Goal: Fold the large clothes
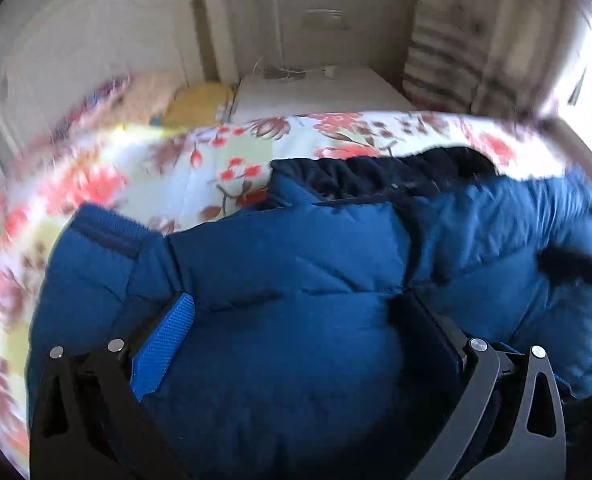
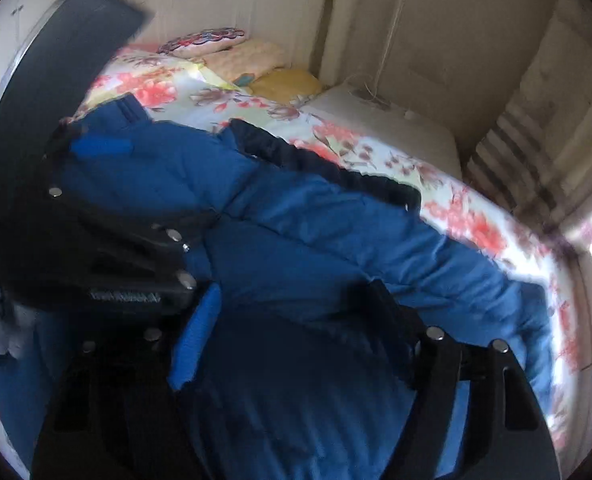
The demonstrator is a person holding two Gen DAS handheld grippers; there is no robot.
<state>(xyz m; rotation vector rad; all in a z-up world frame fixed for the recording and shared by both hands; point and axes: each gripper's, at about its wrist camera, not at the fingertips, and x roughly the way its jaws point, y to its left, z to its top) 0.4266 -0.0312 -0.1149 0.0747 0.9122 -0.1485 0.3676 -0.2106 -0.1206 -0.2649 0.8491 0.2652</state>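
Both tools are built of matte black plates with triangular cut-outs, pinned at the joints by round silver bolt heads. The left gripper (image 1: 296, 320) carries a ribbed bright-blue pad (image 1: 163, 344) on one finger; its other finger is plain black. The right gripper (image 2: 291, 332) has the same blue pad (image 2: 195, 336) and silver bolts (image 2: 435, 333) on its black linkage.

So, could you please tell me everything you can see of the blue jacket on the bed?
The blue jacket is a puffy, quilted garment that looks padded, with a dark navy lining or collar along its upper edge and a ribbed cuff. It lies spread and rumpled across the floral bedspread. The left gripper and right gripper are both just above it, jaws apart; whether their pads touch the fabric is unclear.
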